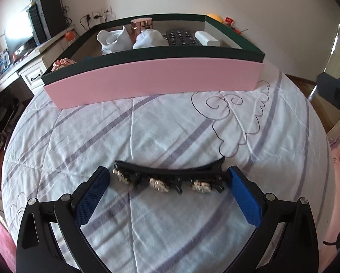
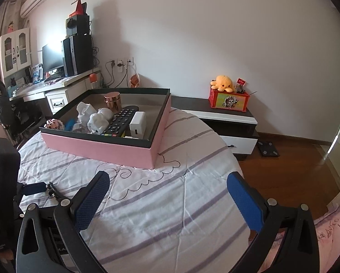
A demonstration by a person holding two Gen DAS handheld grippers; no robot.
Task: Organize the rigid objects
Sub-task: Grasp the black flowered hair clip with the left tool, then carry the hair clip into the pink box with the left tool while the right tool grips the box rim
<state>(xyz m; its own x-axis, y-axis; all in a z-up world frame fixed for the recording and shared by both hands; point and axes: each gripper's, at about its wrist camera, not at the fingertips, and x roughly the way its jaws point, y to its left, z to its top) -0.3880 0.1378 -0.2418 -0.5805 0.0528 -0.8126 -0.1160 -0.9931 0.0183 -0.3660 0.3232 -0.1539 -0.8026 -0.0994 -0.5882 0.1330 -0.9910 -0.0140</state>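
Observation:
A long black hair clip (image 1: 170, 177) with shiny rhinestone studs lies across the striped quilt. My left gripper (image 1: 168, 177) is open, its blue pads at either end of the clip, close to it. Beyond stands a pink box (image 1: 151, 79) with a dark green rim, holding a black remote (image 1: 181, 37), a white charger (image 1: 207, 38), white figurines (image 1: 147, 38) and a copper jar (image 1: 141, 25). In the right wrist view my right gripper (image 2: 167, 190) is open over bare quilt, right of the left gripper (image 2: 33, 187), with the box (image 2: 101, 146) ahead and only an end of the clip (image 2: 52, 192) showing.
The bed's quilt (image 2: 170, 216) ends at the right over a wooden floor (image 2: 283, 170). A low cabinet (image 2: 226, 118) with a red toy box and a yellow plush stands by the wall. A desk (image 2: 56, 86) with a monitor and computer tower is at the left.

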